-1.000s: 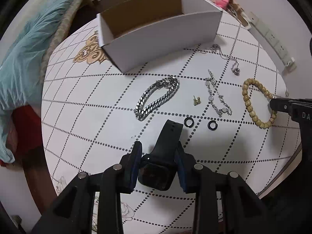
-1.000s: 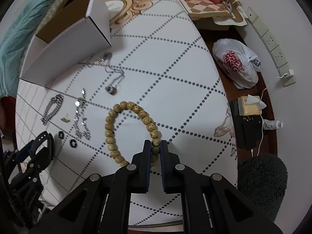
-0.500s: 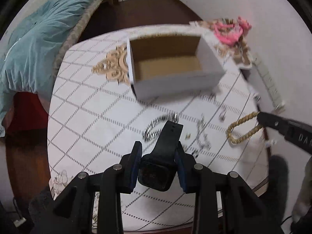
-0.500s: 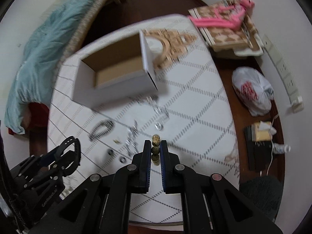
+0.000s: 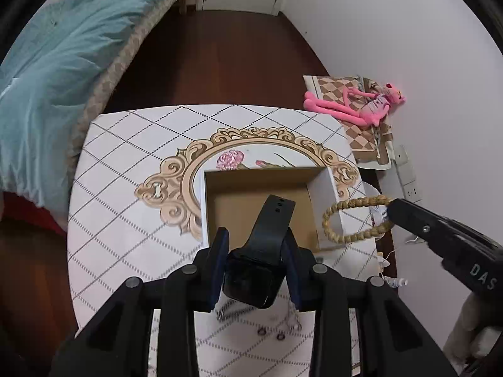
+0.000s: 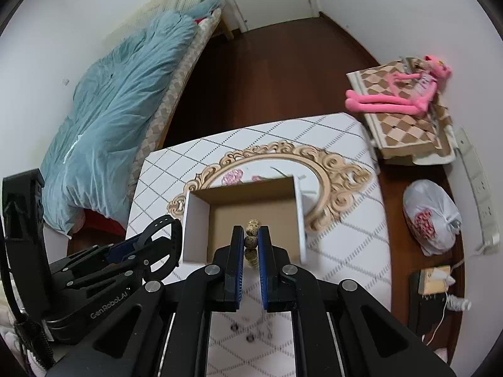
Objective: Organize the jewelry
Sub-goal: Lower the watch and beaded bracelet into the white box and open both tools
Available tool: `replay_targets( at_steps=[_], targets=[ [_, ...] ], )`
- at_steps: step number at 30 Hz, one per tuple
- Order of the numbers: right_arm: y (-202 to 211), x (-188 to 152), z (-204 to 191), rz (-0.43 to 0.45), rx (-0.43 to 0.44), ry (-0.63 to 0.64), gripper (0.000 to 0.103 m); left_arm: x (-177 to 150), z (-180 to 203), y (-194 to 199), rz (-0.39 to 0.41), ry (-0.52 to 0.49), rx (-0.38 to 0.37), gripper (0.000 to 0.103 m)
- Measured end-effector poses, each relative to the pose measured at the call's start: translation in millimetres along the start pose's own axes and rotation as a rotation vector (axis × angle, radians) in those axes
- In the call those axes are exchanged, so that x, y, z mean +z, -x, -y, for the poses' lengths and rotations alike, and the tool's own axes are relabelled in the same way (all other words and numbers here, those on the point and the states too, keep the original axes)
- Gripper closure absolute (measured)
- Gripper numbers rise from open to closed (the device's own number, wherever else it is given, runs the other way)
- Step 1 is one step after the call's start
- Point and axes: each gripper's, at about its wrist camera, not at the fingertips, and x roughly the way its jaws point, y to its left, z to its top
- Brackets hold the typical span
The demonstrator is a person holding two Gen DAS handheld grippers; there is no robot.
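Left view alone shows the bead bracelet (image 5: 355, 220) as a full loop; right view shows only beads. Left gripper (image 5: 256, 264) clamps the watch (image 5: 251, 276), right gripper (image 6: 251, 254) pinches the bracelet; both now raised over the box (image 6: 198, 226), off the table (image 5: 125, 220).

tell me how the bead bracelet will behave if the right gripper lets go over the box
The bead bracelet probably falls limp: it hangs as a sagging loop from the right gripper. Its round beads may roll slightly, though the box walls should contain them.
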Motion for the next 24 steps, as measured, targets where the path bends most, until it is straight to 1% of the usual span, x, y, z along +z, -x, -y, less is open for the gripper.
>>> replay_targets(
  at_steps=[2, 5, 8, 10, 11, 12, 13, 14, 15, 17, 18, 19, 20, 21, 23, 24],
  targets=[
    [-19, 10, -1, -0.032, 0.003, 0.004, 0.094, 13, -7, -14, -0.027, 0.023, -0.014, 0.073],
    [-48, 24, 0, -0.076, 0.002, -0.001, 0.094, 24, -13, -31, -0.063, 0.047, -0.030, 0.073],
    [-68, 30, 0, -0.109, 0.004, 0.005, 0.094, 32, -21, -48, -0.109, 0.088, -0.048, 0.073],
    [-77, 33, -1, -0.131, 0.012, 0.013, 0.094, 38, -28, -58, -0.143, 0.142, -0.084, 0.071],
    [-82, 35, 0, -0.150, 0.024, 0.010, 0.094, 40, -32, -61, -0.156, 0.171, -0.096, 0.067],
    [-87, 36, 1, -0.170, 0.030, 0.007, 0.094, 43, -35, -64, -0.162, 0.196, -0.107, 0.060],
    [-92, 38, 3, -0.194, 0.034, -0.001, 0.093, 46, -35, -64, -0.156, 0.203, -0.104, 0.038],
    [-97, 38, 6, -0.219, 0.045, -0.015, 0.093, 48, -36, -63, -0.144, 0.207, -0.093, 0.019],
    [-100, 39, 8, -0.231, 0.046, -0.022, 0.093, 50, -36, -60, -0.132, 0.208, -0.082, 0.015],
    [-102, 37, 10, -0.239, 0.043, -0.018, 0.083, 53, -37, -55, -0.114, 0.203, -0.068, 0.014],
    [-101, 36, 12, -0.239, 0.042, -0.017, 0.065, 53, -37, -52, -0.107, 0.192, -0.045, 0.014],
    [-100, 35, 13, -0.237, 0.038, -0.016, 0.047, 52, -37, -49, -0.096, 0.180, -0.025, 0.007],
    [-98, 32, 13, -0.231, 0.029, -0.011, 0.041, 50, -37, -46, -0.084, 0.171, 0.002, 0.000],
    [-97, 31, 12, -0.224, 0.008, 0.002, 0.036, 49, -39, -43, -0.069, 0.165, 0.029, 0.000],
    [-93, 26, 11, -0.210, -0.057, 0.037, 0.034, 42, -43, -39, -0.041, 0.158, 0.077, 0.000],
    [-93, 23, 10, -0.206, -0.108, 0.057, 0.025, 40, -45, -38, -0.031, 0.155, 0.101, 0.000]
  ],
)
